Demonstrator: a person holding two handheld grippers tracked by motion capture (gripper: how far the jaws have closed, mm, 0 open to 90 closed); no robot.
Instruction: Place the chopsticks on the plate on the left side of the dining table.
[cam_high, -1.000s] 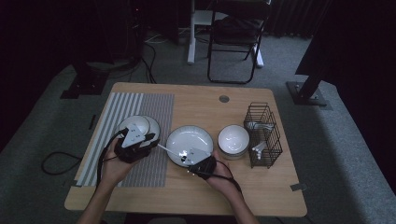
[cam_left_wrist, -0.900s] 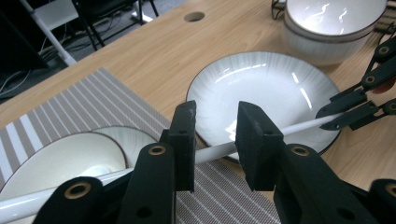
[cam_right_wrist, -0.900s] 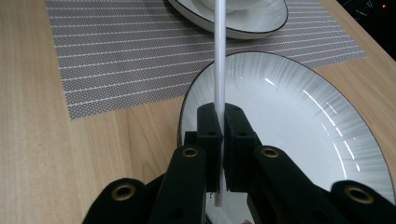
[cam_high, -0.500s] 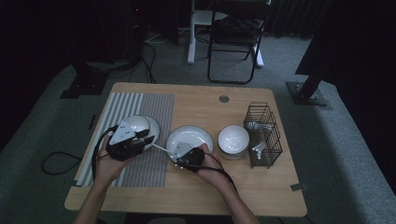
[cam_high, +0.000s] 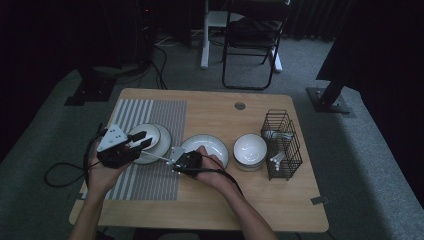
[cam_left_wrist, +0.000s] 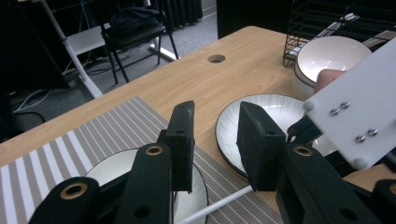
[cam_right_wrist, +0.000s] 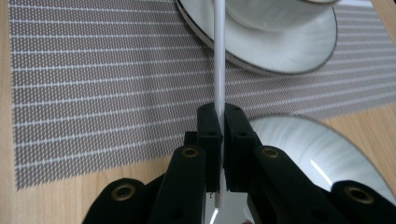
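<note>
Dim high view, dark murky surroundings, soft grain, brighter even light in both gripper views, near black jaws slightly soft, faint sheen on white ribbed ceramic plate (cam_right_wrist: 322, 149) right of right gripper (cam_right_wrist: 221, 122)

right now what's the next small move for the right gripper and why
Probably carry the white stick a little further over the striped mat and lower it beside the plate. The right gripper is shut on the stick, whose far end reaches toward that plate, while the left gripper stands open with nothing between its jaws.
</note>
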